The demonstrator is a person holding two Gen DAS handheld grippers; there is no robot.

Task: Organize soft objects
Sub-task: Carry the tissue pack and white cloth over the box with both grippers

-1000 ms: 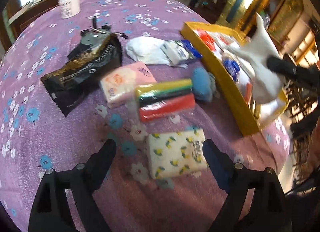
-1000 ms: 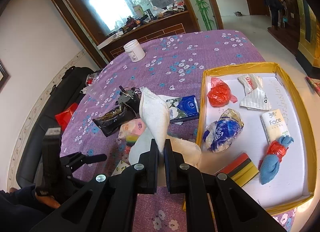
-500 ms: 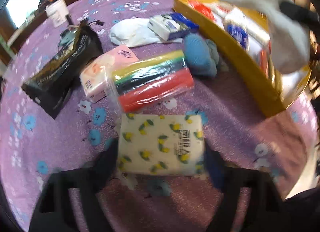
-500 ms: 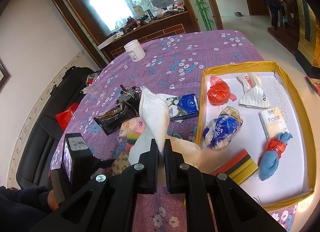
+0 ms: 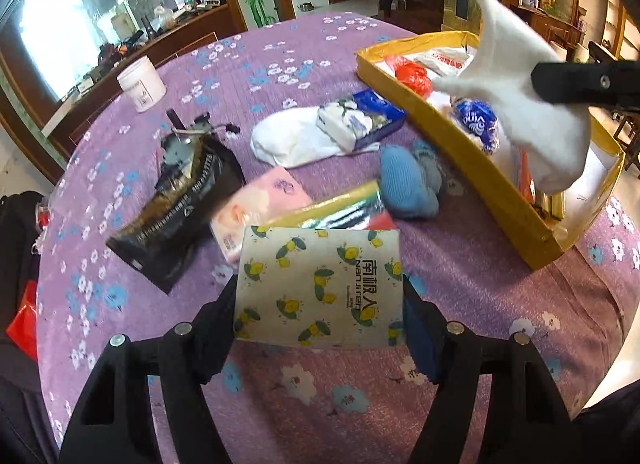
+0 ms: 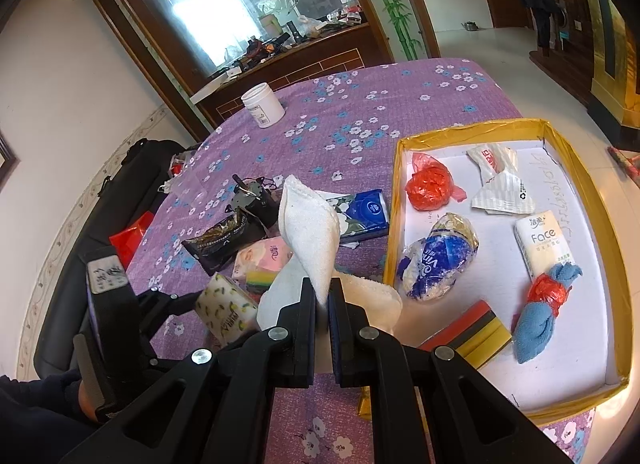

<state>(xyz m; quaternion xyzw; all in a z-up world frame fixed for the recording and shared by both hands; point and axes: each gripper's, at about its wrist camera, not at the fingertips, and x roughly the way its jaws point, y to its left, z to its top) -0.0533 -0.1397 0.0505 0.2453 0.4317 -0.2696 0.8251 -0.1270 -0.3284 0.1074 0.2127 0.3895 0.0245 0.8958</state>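
Observation:
My left gripper (image 5: 320,306) is shut on a lemon-print tissue pack (image 5: 320,284), which hangs tilted just above the purple flowered tablecloth (image 5: 260,63); the same pack (image 6: 226,312) shows at lower left in the right wrist view. My right gripper (image 6: 320,298) is shut on a white towel (image 6: 310,236), whose folds stick up and droop beside the near-left corner of the yellow-rimmed tray (image 6: 390,232). In the left wrist view the towel (image 5: 532,103) hangs over the tray (image 5: 460,151).
On the cloth lie a blue sock (image 5: 408,183), a striped sponge pack (image 5: 340,211), a pink tissue pack (image 5: 260,203), a black bag (image 5: 180,203), a white sock (image 5: 292,139), a blue tissue pack (image 5: 360,119) and a white jar (image 5: 142,81). The tray holds several soft items.
My left gripper closed onto the lemon-print pack and raised it off the cloth, tilting it. The right gripper and towel stayed still.

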